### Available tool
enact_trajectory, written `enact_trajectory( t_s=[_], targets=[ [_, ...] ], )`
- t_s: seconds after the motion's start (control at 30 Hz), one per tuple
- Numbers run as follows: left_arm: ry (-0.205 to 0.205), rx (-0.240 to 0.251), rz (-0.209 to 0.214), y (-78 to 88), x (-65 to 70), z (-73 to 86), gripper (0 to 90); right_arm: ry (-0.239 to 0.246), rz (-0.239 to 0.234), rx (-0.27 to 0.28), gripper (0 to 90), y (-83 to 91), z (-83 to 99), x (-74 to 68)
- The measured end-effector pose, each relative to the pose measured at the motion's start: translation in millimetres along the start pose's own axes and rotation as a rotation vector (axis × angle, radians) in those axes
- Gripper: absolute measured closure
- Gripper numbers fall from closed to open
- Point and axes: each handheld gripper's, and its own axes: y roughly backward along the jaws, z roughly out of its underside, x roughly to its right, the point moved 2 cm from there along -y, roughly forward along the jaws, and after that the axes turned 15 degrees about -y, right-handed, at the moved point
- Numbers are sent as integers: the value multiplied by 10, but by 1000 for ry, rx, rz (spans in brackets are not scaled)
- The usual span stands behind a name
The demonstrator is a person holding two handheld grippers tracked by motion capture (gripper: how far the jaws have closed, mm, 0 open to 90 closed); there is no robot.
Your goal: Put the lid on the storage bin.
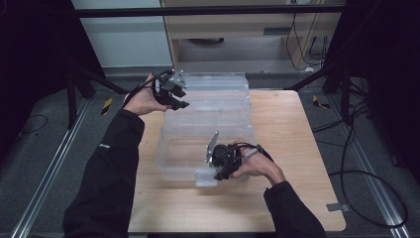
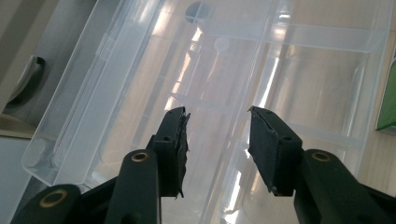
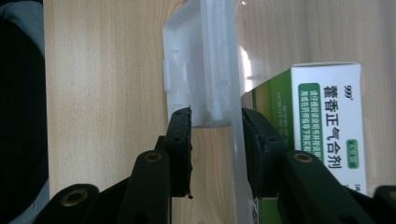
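Note:
A clear plastic storage box (image 1: 171,157) stands on the wooden table (image 1: 289,148) with its lid (image 1: 218,94) swung open toward the far side. My left gripper (image 1: 182,98) hovers at the lid's left end. Its jaws stand apart over the ribbed clear lid (image 2: 140,70), and my left gripper (image 2: 217,112) has nothing between its pads. My right gripper (image 1: 219,173) sits at the box's front wall, and my right gripper (image 3: 215,112) is shut across the white latch (image 3: 201,56) and the wall beside it. A green-and-white medicine carton (image 3: 327,116) lies inside the box.
The table's edge (image 1: 317,148) drops to a grey floor with cables (image 1: 366,173) at the right. Dark frame legs (image 1: 74,94) stand at the back left and a wooden cabinet (image 1: 237,29) behind. Bare wood (image 3: 102,93) lies in front of the box.

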Motion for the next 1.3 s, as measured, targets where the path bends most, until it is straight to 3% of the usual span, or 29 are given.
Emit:
enact_trajectory(
  t_s=[0.13, 0.6, 0.93, 1.3],
  targets=[
    [6, 3, 13, -51, -25, 18, 569, -8, -1, -6, 657, 0, -1, -2],
    [-30, -46, 73, -203, -7, 35, 650, -11, 2, -8, 658, -1, -3, -5],
    [-45, -36, 85, -190, 7, 25, 747, -9, 3, -2, 658, -2, 1, -7],
    [-91, -73, 98, -191, 10, -36, 799, -10, 13, 18, 660, -3, 13, -11]
  ],
)
